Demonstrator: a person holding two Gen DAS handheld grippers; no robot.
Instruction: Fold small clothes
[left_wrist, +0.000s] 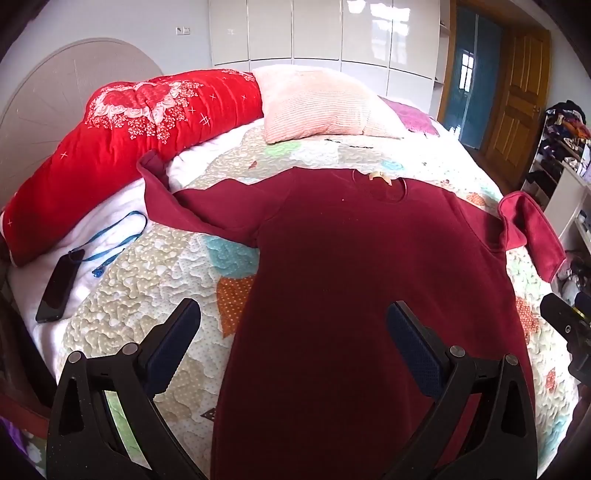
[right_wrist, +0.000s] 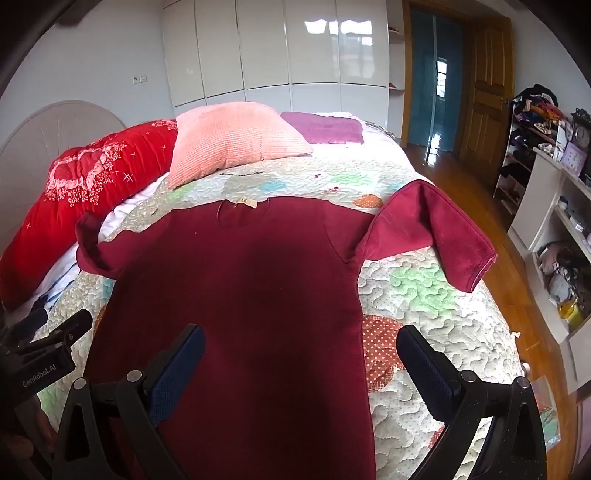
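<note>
On the bed, a phone (left_wrist: 57, 286) with a blue lanyard (left_wrist: 114, 236) lay near the shirt's left sleeve (left_wrist: 159, 192); a swept sleeve could have dragged them. The left tongs (left_wrist: 293, 336) hovered wide open, gripping nothing, over the dark red shirt (left_wrist: 354, 258), which lay flat on the quilt (left_wrist: 155, 295), neck away, sleeves spread. The right tongs (right_wrist: 301, 354) gaped empty too. The right sleeve (right_wrist: 439, 229) overhung the bed's edge and might have slipped off.
</note>
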